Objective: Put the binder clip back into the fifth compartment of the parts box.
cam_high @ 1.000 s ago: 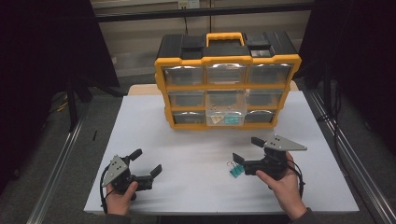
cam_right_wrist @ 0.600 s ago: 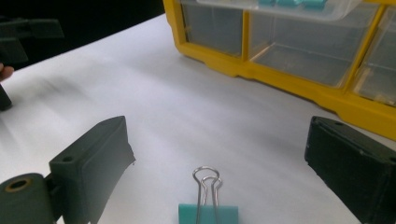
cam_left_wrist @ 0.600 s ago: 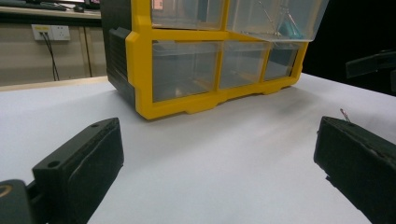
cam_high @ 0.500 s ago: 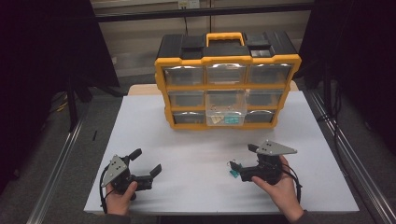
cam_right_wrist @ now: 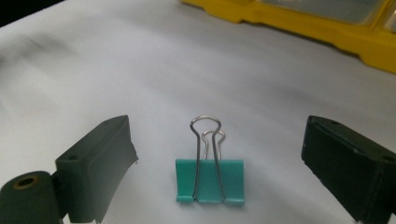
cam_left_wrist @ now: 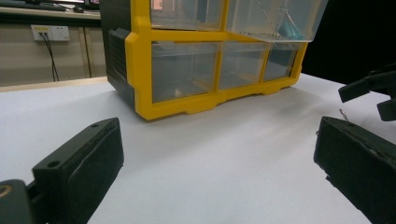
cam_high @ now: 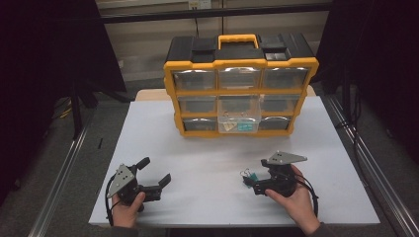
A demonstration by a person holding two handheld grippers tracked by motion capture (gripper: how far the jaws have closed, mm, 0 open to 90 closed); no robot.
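A: Where is the clip right now?

B: The teal binder clip [cam_right_wrist: 210,181] lies on the white bench [cam_high: 207,148], wire handles pointing away from the camera in the right gripper view. It sits between the two fingers of the right gripper [cam_high: 253,181], roughly midway, with bare bench showing on either side of it.

A: So the fingers have it?

B: No. Neither finger [cam_right_wrist: 100,163] touches the clip. They have just been closing a little, with the clip between them, yet they stand wide apart and released.

A: And in the high view?

B: There the clip [cam_high: 248,176] shows near the front of the bench, right at the tips of the right gripper, well apart from the yellow drawer organiser [cam_high: 240,84] at the back. The organiser's middle drawer [cam_high: 239,114] in the lowest rows is pulled out, with small items inside, one of them teal.

A: What about the other hand?

B: The left gripper [cam_high: 157,173] rests low at the front left of the bench, fingers [cam_left_wrist: 84,163] spread wide and released, nothing between them. It points toward the organiser [cam_left_wrist: 205,56].
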